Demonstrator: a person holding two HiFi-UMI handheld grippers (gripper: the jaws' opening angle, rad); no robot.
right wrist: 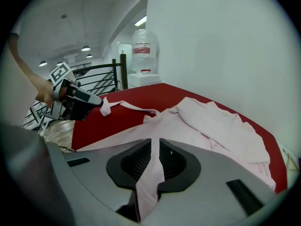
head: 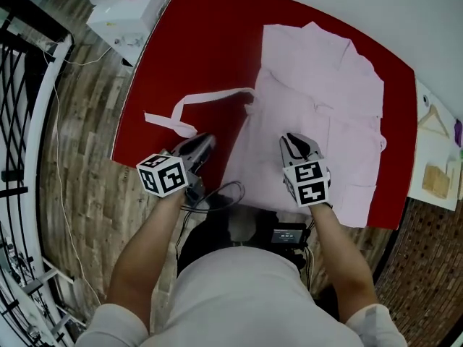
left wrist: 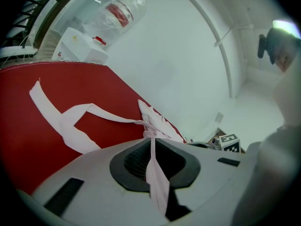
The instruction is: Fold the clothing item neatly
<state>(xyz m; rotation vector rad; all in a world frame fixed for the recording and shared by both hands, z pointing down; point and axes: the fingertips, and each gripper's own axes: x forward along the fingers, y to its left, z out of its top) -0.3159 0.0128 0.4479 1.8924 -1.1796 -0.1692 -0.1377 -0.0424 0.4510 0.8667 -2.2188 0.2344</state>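
The garment is a plain pale pink all over, and its belt is the same pink; the table top under them is deep red; the left gripper and right gripper are grey with black pads, their cubes white with black square markers; the floor is brown wood-grain planking; the railing is black; the wall is white; the box is white, with something red on top.
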